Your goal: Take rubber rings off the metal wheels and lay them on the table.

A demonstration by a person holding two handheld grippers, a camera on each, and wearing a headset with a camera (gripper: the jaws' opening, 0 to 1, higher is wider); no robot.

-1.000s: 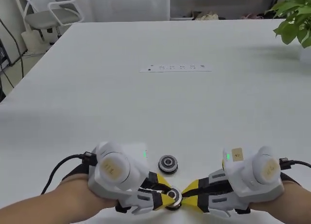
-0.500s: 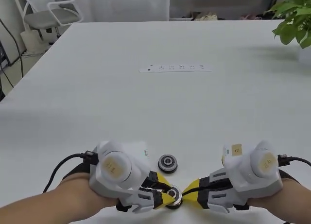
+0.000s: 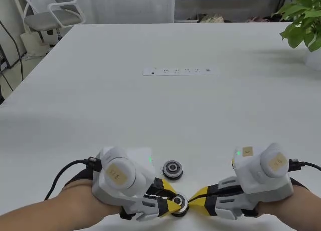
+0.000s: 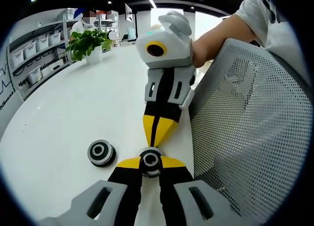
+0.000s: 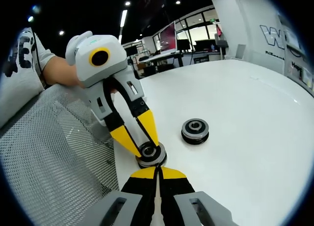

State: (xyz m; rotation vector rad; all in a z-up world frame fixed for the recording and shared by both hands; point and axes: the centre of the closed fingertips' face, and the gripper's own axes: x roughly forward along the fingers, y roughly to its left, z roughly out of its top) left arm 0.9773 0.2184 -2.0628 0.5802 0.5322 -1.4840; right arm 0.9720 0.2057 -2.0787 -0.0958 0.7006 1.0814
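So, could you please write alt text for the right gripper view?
The right tongs, closed, touch a small metal wheel on a white table, which the left tongs grip from the far side. A second wheel lies apart at right, and a mesh chair back is at left.

Wall lettering too blurry; no legible txt.

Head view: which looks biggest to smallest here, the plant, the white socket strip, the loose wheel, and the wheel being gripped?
1. plant, though the frame edge cuts it off.
2. socket strip, long but thin.
3. loose wheel and gripped wheel: these look alike, and the gripped one is partly hidden by the fingers, so I won't rank them.
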